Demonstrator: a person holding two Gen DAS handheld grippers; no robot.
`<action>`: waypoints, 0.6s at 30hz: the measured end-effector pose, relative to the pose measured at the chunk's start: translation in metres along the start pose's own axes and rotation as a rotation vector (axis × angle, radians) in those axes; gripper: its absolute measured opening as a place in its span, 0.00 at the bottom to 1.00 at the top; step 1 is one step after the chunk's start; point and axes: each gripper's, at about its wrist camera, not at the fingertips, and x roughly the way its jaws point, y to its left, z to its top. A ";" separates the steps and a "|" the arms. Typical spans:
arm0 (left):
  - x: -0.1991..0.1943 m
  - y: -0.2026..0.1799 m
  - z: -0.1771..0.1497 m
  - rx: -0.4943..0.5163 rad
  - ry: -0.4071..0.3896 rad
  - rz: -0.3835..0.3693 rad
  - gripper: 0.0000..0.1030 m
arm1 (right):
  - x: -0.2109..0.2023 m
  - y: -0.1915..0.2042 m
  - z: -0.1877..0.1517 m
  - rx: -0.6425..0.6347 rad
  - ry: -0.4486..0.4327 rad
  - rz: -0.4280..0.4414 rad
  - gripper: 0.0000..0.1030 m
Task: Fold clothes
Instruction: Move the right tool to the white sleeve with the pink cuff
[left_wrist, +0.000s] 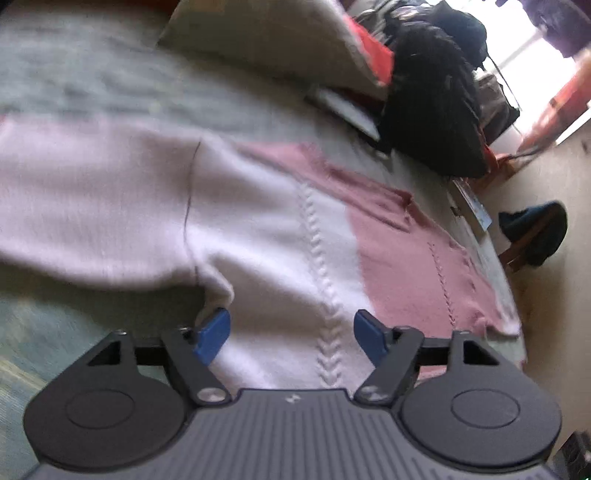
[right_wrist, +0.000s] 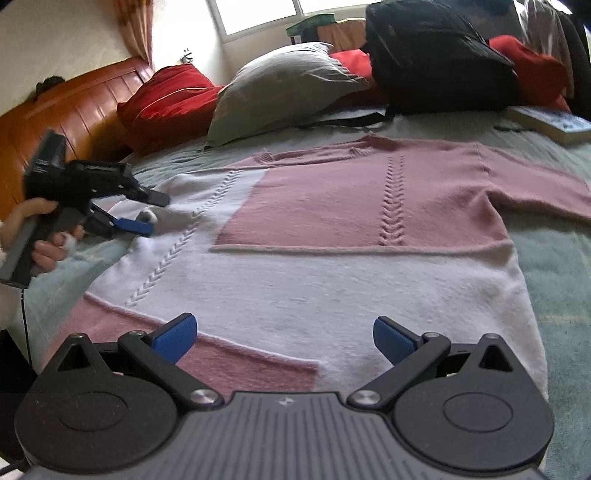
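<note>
A knitted sweater (right_wrist: 332, 280) in pink and white blocks lies spread flat on the bed, neck toward the pillows. One pink sleeve (right_wrist: 535, 192) reaches out to the right. My right gripper (right_wrist: 284, 336) hovers open over the hem, nothing between its blue pads. My left gripper (left_wrist: 291, 334) is open at the sweater's (left_wrist: 277, 240) white side, its left pad (left_wrist: 212, 334) touching the fold under the white sleeve (left_wrist: 92, 206). In the right wrist view the left gripper (right_wrist: 146, 214) sits at the sweater's left edge, held by a hand (right_wrist: 48, 251).
A grey pillow (right_wrist: 280, 85), red cushions (right_wrist: 166, 103) and a black backpack (right_wrist: 439, 55) lie at the head of the bed. A book (right_wrist: 554, 123) rests at the far right. The wooden headboard (right_wrist: 74, 107) is on the left. Grey-green bedspread (right_wrist: 561, 288) surrounds the sweater.
</note>
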 end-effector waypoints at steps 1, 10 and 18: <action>-0.002 -0.004 0.005 0.014 -0.016 -0.007 0.78 | 0.000 -0.004 0.000 0.009 -0.001 0.002 1.00; 0.043 0.022 0.040 0.030 -0.051 0.105 0.79 | -0.006 -0.009 0.016 -0.058 0.005 0.011 1.00; 0.012 0.024 0.027 0.109 -0.118 0.097 0.81 | 0.070 0.021 0.085 -0.241 0.051 0.079 1.00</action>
